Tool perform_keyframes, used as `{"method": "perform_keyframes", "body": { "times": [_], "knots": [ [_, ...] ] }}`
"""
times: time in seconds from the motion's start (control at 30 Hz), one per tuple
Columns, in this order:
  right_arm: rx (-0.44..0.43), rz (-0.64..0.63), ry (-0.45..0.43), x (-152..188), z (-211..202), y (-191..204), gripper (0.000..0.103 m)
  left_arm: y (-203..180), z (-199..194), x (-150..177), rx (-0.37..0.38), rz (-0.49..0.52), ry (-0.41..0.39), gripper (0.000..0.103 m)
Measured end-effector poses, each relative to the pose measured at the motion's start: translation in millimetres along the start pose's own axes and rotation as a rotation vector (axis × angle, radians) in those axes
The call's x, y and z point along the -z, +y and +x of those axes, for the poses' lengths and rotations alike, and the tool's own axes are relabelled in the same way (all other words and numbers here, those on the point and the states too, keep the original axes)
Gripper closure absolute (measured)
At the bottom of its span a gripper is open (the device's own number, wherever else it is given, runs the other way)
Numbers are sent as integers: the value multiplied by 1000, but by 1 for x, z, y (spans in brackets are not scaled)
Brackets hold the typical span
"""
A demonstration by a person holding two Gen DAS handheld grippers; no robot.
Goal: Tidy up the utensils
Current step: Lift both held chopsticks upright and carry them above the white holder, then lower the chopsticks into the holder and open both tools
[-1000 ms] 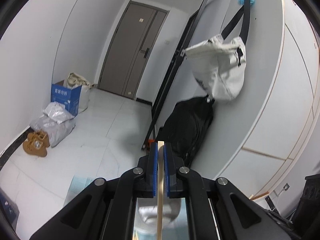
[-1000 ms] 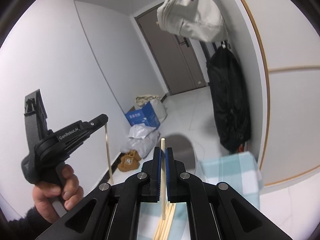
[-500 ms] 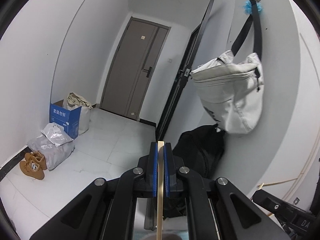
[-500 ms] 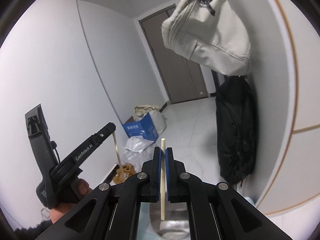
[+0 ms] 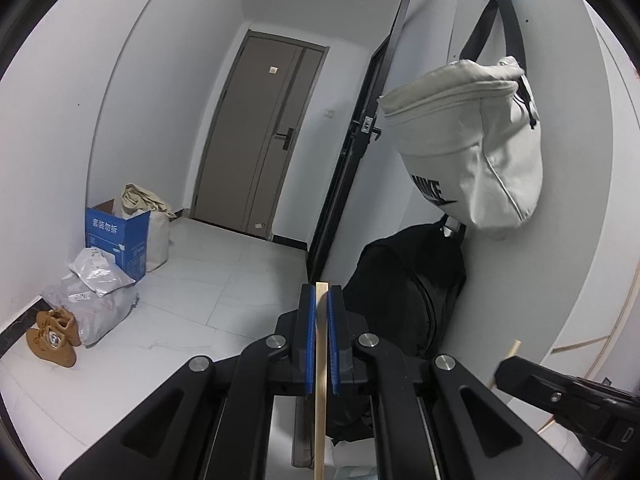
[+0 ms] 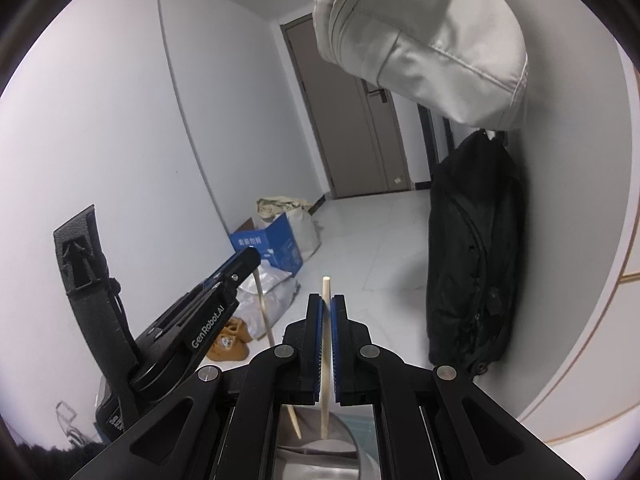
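My left gripper [image 5: 320, 292] is shut on a pale wooden chopstick [image 5: 320, 400] that runs straight down between its blue pads. My right gripper [image 6: 327, 300] is shut on a second chopstick [image 6: 325, 380], whose tip sticks up above the pads. Its lower end hangs over a grey metal cup [image 6: 360, 454] at the bottom of the right wrist view. In that view the left gripper [image 6: 208, 300] comes in from the left, and its chopstick [image 6: 266, 312] slants down towards the same cup. The right gripper [image 5: 560, 392] shows at the lower right of the left wrist view.
A white bag [image 5: 468, 152] hangs on the wall above a black backpack [image 5: 404, 312]. Beyond lie a closed door [image 5: 256, 140], a blue box [image 5: 116, 240], plastic bags [image 5: 96, 296] and brown shoes [image 5: 52, 336]. A teal checked cloth [image 6: 366, 428] lies under the cup.
Both grippers moved sideways with their chopsticks. The metal cup came under the right gripper, the left gripper drew closer to it, and the right gripper entered the left view.
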State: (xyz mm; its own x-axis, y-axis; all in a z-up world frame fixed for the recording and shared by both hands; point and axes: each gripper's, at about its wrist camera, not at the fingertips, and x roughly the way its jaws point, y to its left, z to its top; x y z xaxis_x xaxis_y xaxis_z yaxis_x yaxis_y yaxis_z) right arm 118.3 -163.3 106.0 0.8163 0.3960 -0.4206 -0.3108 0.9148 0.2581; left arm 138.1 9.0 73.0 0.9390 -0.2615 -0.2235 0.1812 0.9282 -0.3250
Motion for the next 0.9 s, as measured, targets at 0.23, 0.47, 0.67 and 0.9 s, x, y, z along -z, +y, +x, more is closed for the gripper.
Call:
{"method": "perform_keyframes", "body": {
  "times": [0.23,0.47,0.67,0.9],
  "knots": [
    [-9,7,31,13,15,-6,100,-7,-9,9,18,72,-31,101],
    [-23,0,57,26,17,-8,100,-11,-9,15,63,128,0,101],
    [-54,-25,82,34,21,-4,100,-7,-14,13,135,133,100,101],
    [-77,-22,101,42,21,0,97,-6,-13,3,224,104,302,100]
  ]
}}
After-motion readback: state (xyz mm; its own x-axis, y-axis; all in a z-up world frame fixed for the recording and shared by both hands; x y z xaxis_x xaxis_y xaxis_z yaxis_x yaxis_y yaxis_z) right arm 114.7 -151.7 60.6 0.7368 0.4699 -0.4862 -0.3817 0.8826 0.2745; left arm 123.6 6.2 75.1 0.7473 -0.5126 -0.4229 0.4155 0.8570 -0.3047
